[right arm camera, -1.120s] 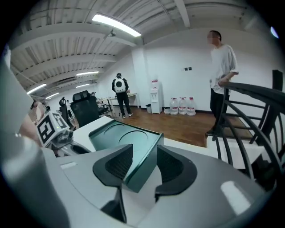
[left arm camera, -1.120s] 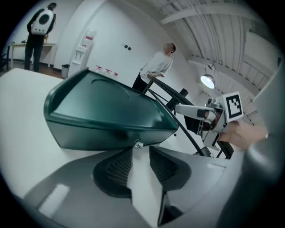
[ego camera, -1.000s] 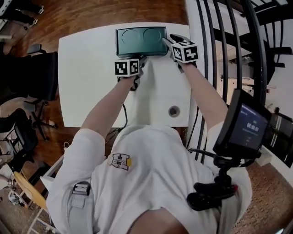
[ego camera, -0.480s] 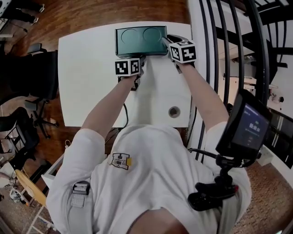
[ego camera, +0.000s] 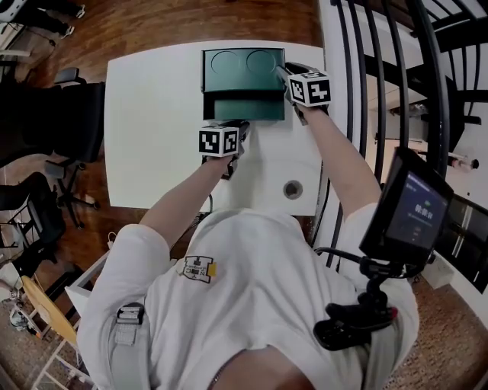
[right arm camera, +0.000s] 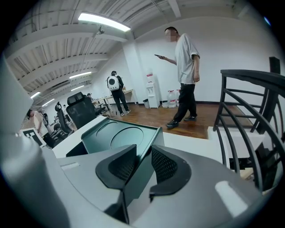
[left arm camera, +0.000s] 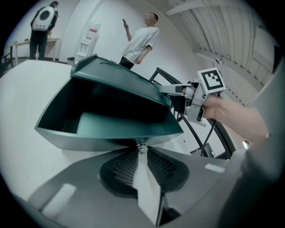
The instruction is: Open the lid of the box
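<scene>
Table (ego camera: 152,129): big white slab with rounded corners, smooth and matte, filling the upper middle of the head view.
Floor (ego camera: 152,23): reddish wood planks along the top and left edges of that view.
Stair railing (ego camera: 381,84): dark curved metal bars sweeping down the right side, hard by the table's right edge and close alongside the person's right arm.
Office chairs (ego camera: 69,122): black, parked against the table's left edge at the left of the frame.
Screen (ego camera: 408,209): dark tilted display on a jointed mount at the lower right, covering part of the railing.
Box (ego camera: 242,108): here it is, top centre of the table. Dark green hard plastic, rectangular, with a shallow, glossy tray gaping towards the left gripper view.
Lid (ego camera: 238,67): up and off the tray, and hinged at the far side. It is the same green, with two round recesses pressed into its face.
Bystander (right arm camera: 185,75): standing on the wood floor beyond the table, upper centre of the right gripper view, in a pale shirt and dark trousers.
Right gripper (right arm camera: 143,156): clamped on the lid's right-hand edge, with the thin green wall running straight between its jaws.
Left gripper (left arm camera: 141,150): pinched nearly together at the tray's front lip, tips nipping a small tab.
Pads (right arm camera: 164,164): black, curved, with a fine mesh texture.
Grommet (ego camera: 293,188): a small round grey ring in the tabletop, lower right of the box.
Tab (left arm camera: 141,147): tiny silvery metal piece under the front rim, at the middle of the left gripper view.
</scene>
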